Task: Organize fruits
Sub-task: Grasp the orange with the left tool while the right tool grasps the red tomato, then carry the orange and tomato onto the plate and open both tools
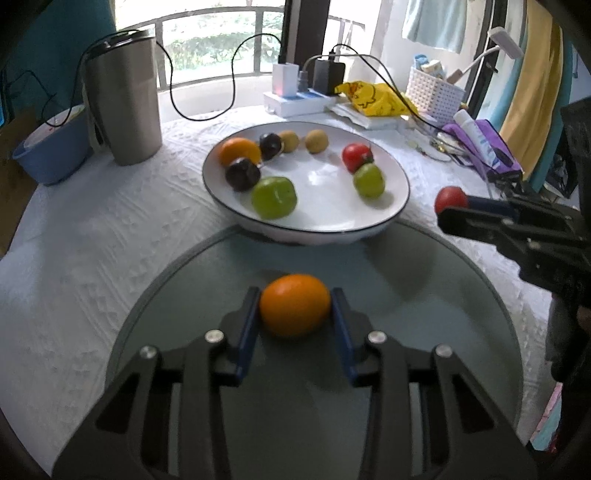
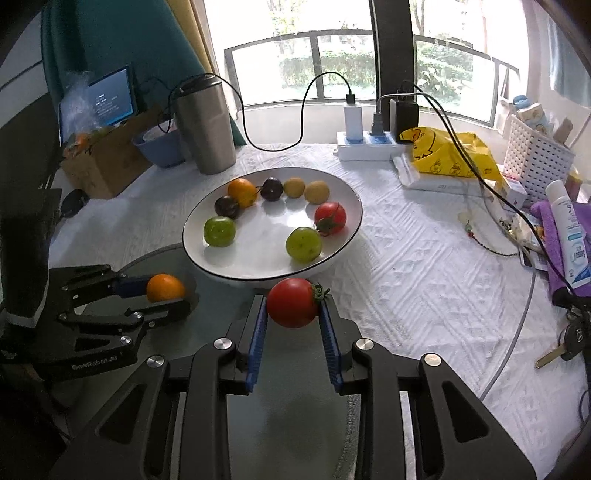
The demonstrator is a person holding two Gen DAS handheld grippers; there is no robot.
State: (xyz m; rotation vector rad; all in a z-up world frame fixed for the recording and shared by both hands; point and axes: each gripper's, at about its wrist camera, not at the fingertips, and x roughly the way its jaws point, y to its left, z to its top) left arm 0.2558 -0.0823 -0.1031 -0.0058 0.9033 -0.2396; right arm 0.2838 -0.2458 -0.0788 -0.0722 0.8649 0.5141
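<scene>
A lived-in home — hanging laundry (image 1: 436, 22) (by balcony window (image 2: 332, 55)), cluttered table (image 2: 406, 258)

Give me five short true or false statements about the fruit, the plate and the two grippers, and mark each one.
1. The left hand-held gripper holds an orange. True.
2. The right hand-held gripper holds a green fruit. False: it holds a red tomato.
3. The plate has two green fruits on it. True: one on its left, one on its right.
4. The plate is empty of oranges. False: one orange lies at its back left.
5. The steel tumbler stands on the plate. False: it stands on the tablecloth behind the plate.
</scene>
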